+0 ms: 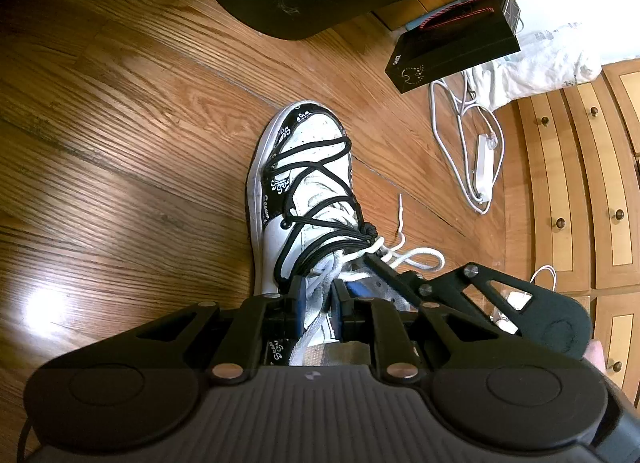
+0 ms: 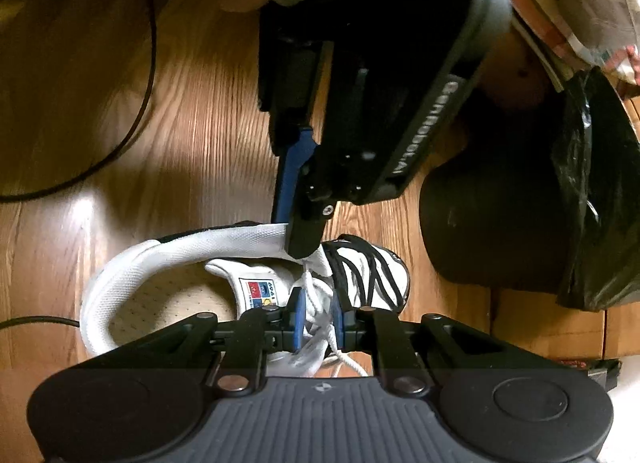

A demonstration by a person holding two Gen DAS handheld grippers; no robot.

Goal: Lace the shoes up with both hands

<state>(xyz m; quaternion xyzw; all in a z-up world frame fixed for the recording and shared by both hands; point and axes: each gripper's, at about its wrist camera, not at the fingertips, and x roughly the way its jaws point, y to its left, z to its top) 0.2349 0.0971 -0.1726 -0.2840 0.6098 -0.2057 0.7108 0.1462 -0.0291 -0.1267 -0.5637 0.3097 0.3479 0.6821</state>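
The white high-top sneaker (image 1: 308,183) stands on the wooden floor (image 1: 132,135), toe pointing away in the left wrist view, with a black cord (image 1: 316,167) criss-crossed over its front and a white lace (image 1: 416,253) bunched at the upper eyelets, 1 tip trailing onto the boards.

The left gripper (image 1: 319,297) sits low over the collar with its jaws nearly together; white lace and the collar edge run between its blue pads, and it looks clamped on them, though the fisheye view leaves the contact a little uncertain. In the right wrist view the right gripper (image 2: 318,321) hovers by the tongue label (image 2: 260,291) with a narrow gap; lace strands lie between its pads (image 2: 298,323), yet they appear slack, not pinched.

The step in hand seems to be drawing the white lace snug at the top. To do it well, let the left side act as the anchor and hold steady, close the right jaws on 1 strand only, not the whole tangle, then pull along the lace's own line, away from the eyelet, so the knot by the black cord does not snag.
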